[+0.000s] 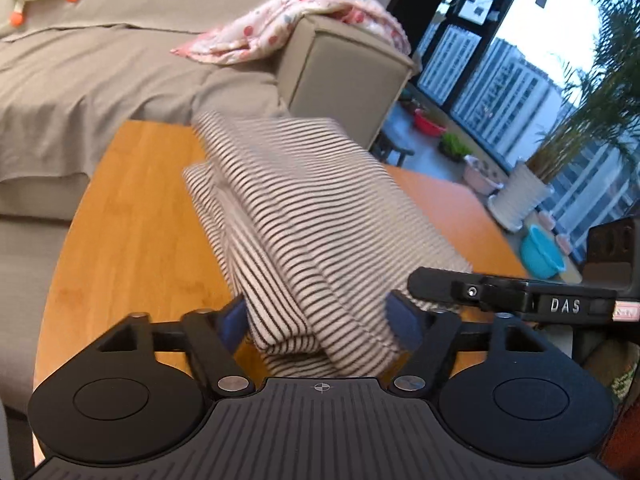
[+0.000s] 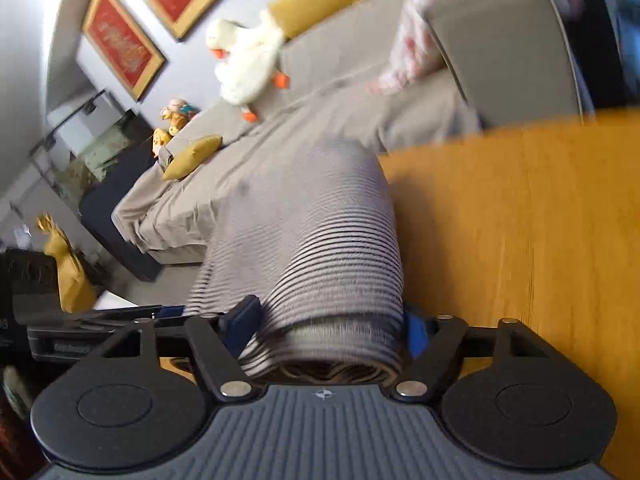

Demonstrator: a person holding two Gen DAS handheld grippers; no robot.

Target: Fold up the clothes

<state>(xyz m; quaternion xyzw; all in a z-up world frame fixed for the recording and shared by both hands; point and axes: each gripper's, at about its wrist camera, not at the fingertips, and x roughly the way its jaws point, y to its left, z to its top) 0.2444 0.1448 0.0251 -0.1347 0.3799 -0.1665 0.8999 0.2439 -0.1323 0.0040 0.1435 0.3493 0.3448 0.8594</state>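
A folded garment with thin dark and white stripes (image 1: 312, 216) lies lengthwise over the orange wooden table (image 1: 140, 220). Its near end fills the gap between the blue pads (image 1: 236, 320) of my left gripper (image 1: 320, 320), which is shut on it. In the right wrist view the same striped bundle (image 2: 320, 240) sits between the blue pads (image 2: 244, 324) of my right gripper (image 2: 330, 330), also shut on it, layered edges facing the camera. The right gripper's black finger (image 1: 440, 284) shows just right of the cloth in the left wrist view. The garment's far end is blurred.
A grey covered sofa (image 1: 100, 60) stands behind the table, with a pink patterned blanket (image 1: 288, 28) over its armrest and a white plush duck (image 2: 248, 64) on the seat. By the window stand a white plant pot (image 1: 520, 192) and a blue basin (image 1: 540, 254).
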